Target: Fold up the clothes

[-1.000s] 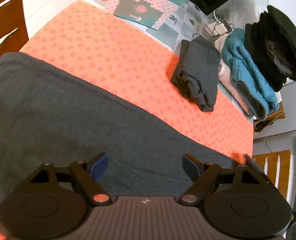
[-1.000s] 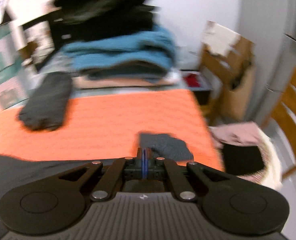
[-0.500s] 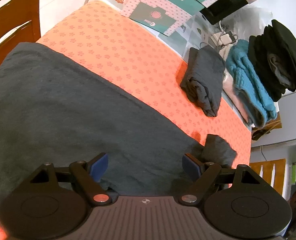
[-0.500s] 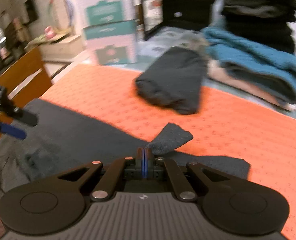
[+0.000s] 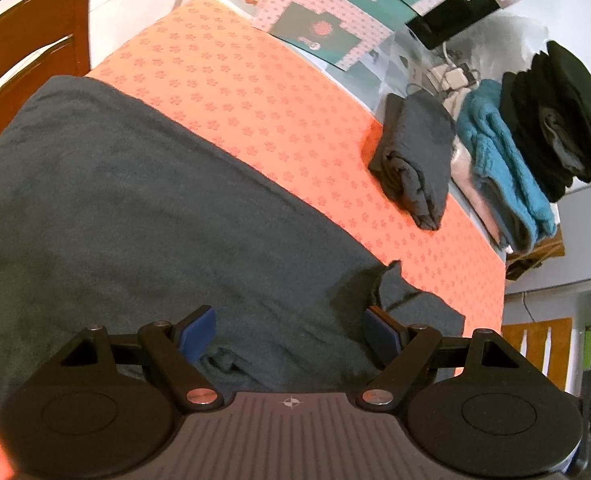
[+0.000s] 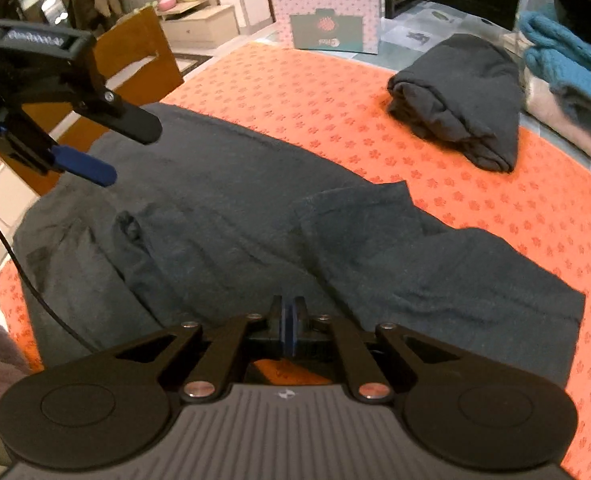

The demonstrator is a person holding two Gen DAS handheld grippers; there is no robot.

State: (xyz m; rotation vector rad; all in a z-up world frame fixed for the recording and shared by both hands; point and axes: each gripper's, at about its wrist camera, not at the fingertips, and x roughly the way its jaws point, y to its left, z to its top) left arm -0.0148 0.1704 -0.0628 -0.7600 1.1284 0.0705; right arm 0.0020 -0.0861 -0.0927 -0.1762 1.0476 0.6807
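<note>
The left gripper [image 6: 95, 152] is at the left of the right wrist view, above the left part of the dark grey knit garment [image 6: 255, 232]. Its jaws stand wide apart and hold nothing; its blue pads [image 5: 197, 334] hang over the cloth.

The dark grey knit garment lies spread flat across the counter, on the orange cloth with a small flower print [image 6: 315, 100]. One sleeve is folded inward over the body at the garment's right side.

The right gripper [image 6: 288, 320] is at the near edge of the garment. Its jaws are almost together and are starting to open; whether any cloth is between the pads cannot be told.

To the right, well apart from the spread garment, a folded dark grey bundle [image 6: 463, 100] rests on the orange cloth. Just beside it stands a stack of folded clothes with a teal knit piece [image 5: 503, 160] and black pieces [image 5: 563, 112] on top.
</note>
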